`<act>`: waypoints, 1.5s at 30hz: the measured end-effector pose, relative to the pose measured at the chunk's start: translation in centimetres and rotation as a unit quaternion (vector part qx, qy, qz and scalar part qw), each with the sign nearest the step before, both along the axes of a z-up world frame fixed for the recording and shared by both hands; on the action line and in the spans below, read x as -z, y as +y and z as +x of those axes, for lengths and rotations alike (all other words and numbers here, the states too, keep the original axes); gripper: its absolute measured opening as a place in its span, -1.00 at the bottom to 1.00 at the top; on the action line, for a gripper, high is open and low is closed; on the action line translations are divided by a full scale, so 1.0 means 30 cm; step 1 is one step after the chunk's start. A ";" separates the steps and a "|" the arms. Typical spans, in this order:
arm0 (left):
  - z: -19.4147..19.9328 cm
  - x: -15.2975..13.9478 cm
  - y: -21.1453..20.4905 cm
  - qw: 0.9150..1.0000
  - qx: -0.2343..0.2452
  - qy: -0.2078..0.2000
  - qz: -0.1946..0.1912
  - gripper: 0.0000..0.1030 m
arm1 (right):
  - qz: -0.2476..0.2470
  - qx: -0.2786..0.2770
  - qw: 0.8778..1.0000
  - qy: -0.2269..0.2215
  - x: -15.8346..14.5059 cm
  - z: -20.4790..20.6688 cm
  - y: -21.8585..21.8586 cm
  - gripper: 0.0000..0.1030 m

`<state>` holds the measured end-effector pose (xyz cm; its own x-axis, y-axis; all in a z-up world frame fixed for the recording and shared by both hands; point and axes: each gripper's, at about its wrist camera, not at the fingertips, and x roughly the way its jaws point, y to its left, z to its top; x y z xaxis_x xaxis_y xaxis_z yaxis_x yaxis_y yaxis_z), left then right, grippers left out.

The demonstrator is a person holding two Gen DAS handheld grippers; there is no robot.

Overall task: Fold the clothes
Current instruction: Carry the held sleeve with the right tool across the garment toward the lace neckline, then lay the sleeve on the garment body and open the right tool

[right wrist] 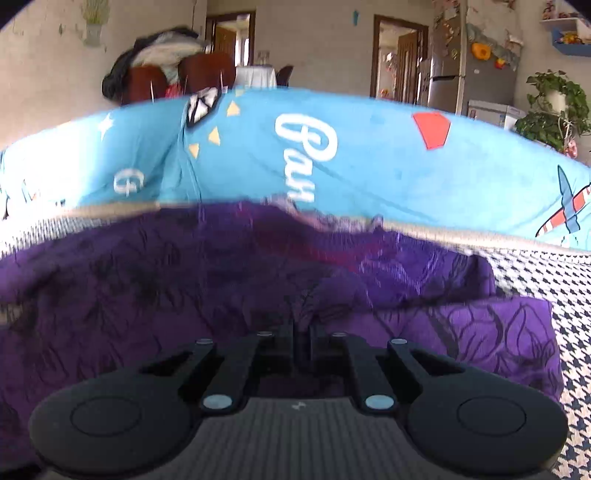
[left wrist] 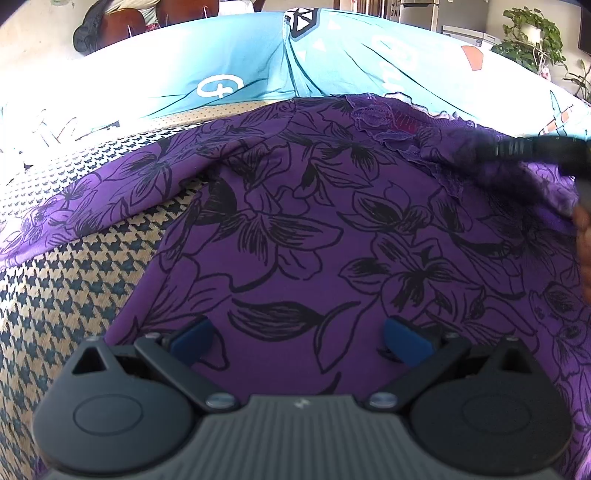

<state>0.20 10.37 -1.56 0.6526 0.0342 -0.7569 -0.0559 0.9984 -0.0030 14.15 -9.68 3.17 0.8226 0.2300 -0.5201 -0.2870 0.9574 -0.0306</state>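
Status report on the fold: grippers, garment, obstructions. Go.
Left hand-held gripper open over the purple floral garment. Right hand-held gripper shut on a fold of it. Garment spread on houndstooth cover. Nothing in the way.

Purple garment (left wrist: 295,229) with black floral print, lace neckline, spread rumpled on houndstooth surface.

Houndstooth-patterned cover (right wrist: 546,273) over work surface, dark blue on cream. Behind it, blue bedding (right wrist: 388,162) with white lettering, red shape, yellow triangles, plane print. Pale plaster wall (right wrist: 44,85), patchy, with potted-plant decal (right wrist: 94,22). Brown chairs (right wrist: 184,74) heaped with dark and white clothes. Two wood-framed doorways (right wrist: 400,55) in far wall. Grey fridge (right wrist: 458,81) with stickers, low white cabinet beside it. Leafy potted plant (right wrist: 554,107) at right; blue wall shelf (right wrist: 569,37) above. Bright daylight.
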 end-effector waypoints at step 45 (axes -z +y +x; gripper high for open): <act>0.024 0.013 -0.028 1.000 -0.009 -0.010 0.007 1.00 | 0.022 0.087 0.990 0.108 0.001 -0.167 -0.468 -0.03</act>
<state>0.93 9.53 -1.94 0.6669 0.0568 -0.7430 -0.0739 0.9972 0.0099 9.14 -23.73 3.15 0.7230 0.1221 -0.6799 -0.1138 0.9919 0.0570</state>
